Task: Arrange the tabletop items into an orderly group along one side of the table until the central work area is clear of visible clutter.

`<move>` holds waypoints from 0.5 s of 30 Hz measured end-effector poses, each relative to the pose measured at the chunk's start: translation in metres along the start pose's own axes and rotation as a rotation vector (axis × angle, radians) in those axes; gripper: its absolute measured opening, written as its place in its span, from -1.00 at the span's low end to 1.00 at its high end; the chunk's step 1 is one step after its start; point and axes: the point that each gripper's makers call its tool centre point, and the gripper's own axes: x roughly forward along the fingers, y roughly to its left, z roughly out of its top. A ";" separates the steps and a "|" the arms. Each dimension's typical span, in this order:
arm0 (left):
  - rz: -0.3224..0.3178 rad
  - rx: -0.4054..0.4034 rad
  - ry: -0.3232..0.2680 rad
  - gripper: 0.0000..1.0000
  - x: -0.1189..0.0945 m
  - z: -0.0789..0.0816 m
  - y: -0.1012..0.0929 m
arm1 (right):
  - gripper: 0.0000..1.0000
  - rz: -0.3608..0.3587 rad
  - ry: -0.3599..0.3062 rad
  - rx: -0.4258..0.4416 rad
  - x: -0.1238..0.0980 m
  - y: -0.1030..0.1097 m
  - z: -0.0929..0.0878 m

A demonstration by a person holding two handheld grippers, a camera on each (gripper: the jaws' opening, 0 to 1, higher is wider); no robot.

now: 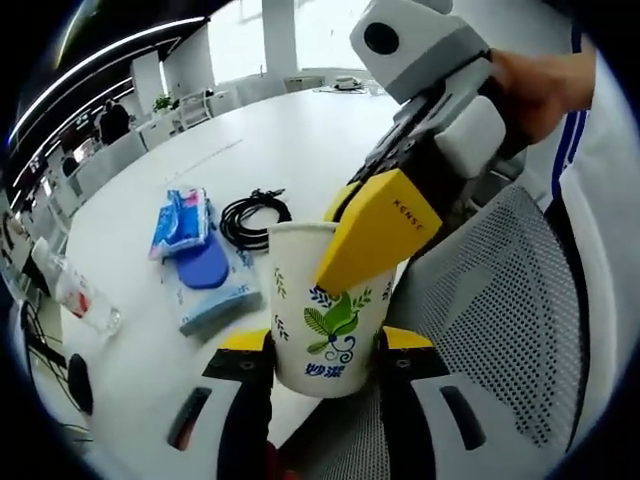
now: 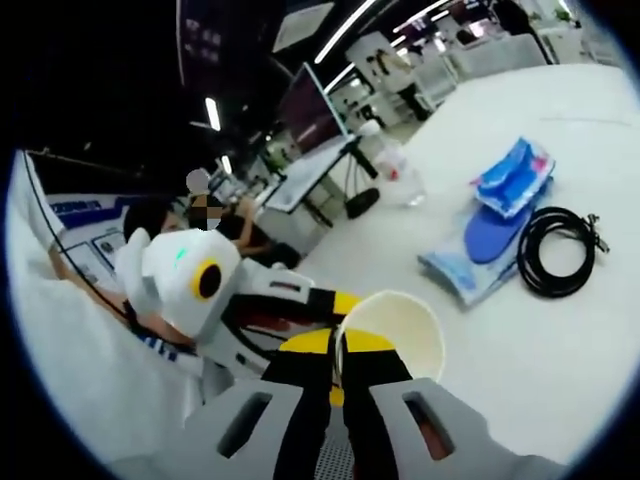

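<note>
Paper cup (image 1: 322, 310) at near desk (image 1: 300, 140) edge, both tools on it. Left hand-held gripper (image 1: 322, 352) hugs cup body from both sides; right hand-held gripper (image 2: 338, 362) pinches rim, one jaw inside, one outside. So cup mid-handling, not parked yet.

Rest looks half-sorted: tissue packs (image 1: 185, 225), blue oval thing (image 1: 203, 265) and black cable coil (image 1: 255, 218) bunched together, plastic bottle (image 1: 75, 290) lying near far edge. My guess: cluster roughly grouped, cup plus bottle left to tidy.
</note>
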 end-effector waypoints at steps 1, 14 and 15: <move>0.007 -0.004 -0.003 -0.23 -0.001 -0.001 0.002 | -1.00 -0.005 -0.001 0.000 0.000 -0.001 0.000; 0.084 -0.215 -0.050 -0.26 -0.014 -0.014 0.028 | -1.00 -0.070 -0.081 0.041 -0.021 -0.023 0.015; 0.094 -0.243 -0.057 -0.26 -0.015 -0.016 0.031 | -1.00 -0.075 -0.083 0.046 -0.023 -0.025 0.015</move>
